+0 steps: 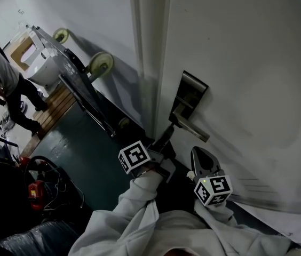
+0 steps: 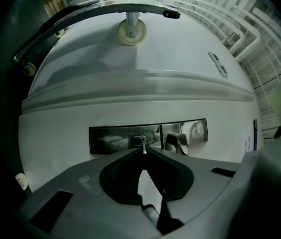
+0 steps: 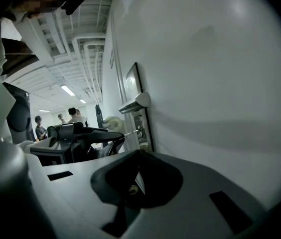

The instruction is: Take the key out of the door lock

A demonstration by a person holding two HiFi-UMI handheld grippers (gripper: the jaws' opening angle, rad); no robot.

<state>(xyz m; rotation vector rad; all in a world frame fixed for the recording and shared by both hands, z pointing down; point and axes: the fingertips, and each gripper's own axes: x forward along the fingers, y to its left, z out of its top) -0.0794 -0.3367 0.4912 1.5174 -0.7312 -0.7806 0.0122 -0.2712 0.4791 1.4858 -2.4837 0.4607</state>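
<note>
The steel lock plate [image 1: 192, 92] with its lever handle [image 1: 189, 124] is set in the white door [image 1: 246, 89]. A small metal key [image 2: 143, 146] sticks out of the keyhole [image 2: 139, 140] in the plate [image 2: 115, 137], left of the handle [image 2: 179, 140]. My left gripper [image 2: 144, 152] is shut on the key, its tips right against the plate. In the head view the left gripper [image 1: 166, 135] reaches up under the handle. From the side, the key [image 3: 132, 131] spans between the plate [image 3: 143, 128] and the left gripper [image 3: 116, 139]. My right gripper [image 1: 197, 152] hangs just right of it, near the door, shut [image 3: 137, 154] on nothing.
The door frame [image 1: 148, 63] runs along the door's left edge. A cart with pale wheels [image 1: 101, 63] lies against the wall at the left. A person [image 1: 1, 73] stands at the far left beside a red tool [image 1: 36, 191] and cables. More people [image 3: 73, 116] stand further off.
</note>
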